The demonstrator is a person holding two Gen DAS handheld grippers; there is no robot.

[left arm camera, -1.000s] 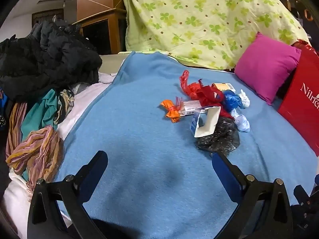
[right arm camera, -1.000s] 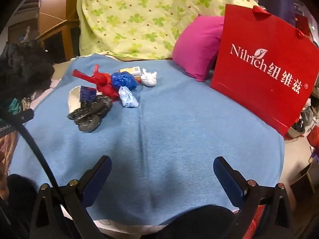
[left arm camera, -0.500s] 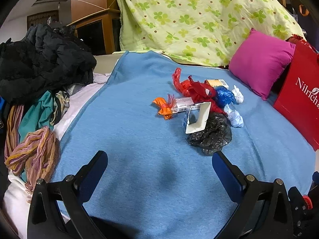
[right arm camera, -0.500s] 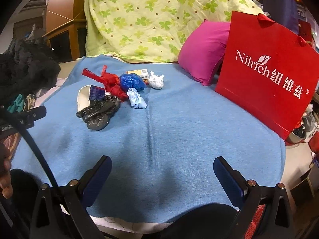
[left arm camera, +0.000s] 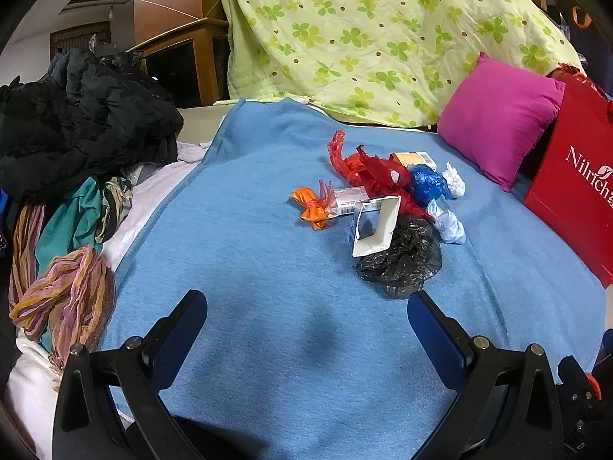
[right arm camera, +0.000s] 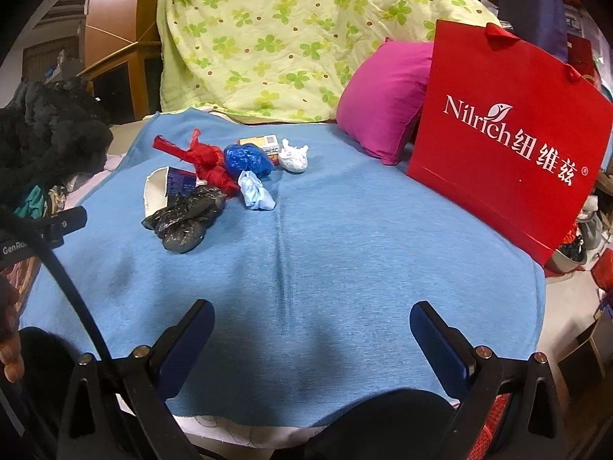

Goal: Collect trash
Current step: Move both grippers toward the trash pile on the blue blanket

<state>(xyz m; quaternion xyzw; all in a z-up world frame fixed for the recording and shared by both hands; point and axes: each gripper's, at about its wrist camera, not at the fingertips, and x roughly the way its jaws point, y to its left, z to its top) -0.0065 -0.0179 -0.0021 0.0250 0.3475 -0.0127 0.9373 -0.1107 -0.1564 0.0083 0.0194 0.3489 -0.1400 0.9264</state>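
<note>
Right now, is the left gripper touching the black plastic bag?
Apart. In the left wrist view the left gripper hangs open, and blue blanket shows between its right fingertip and the black plastic bag.

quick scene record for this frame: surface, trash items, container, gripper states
surface: blue blanket
trash: black plastic bag, white carton, red plastic bag, orange wrapper, blue bag, white wad
container: red paper bag, upright, beside pink pillow
left gripper: open, empty
right gripper: open, empty
</note>
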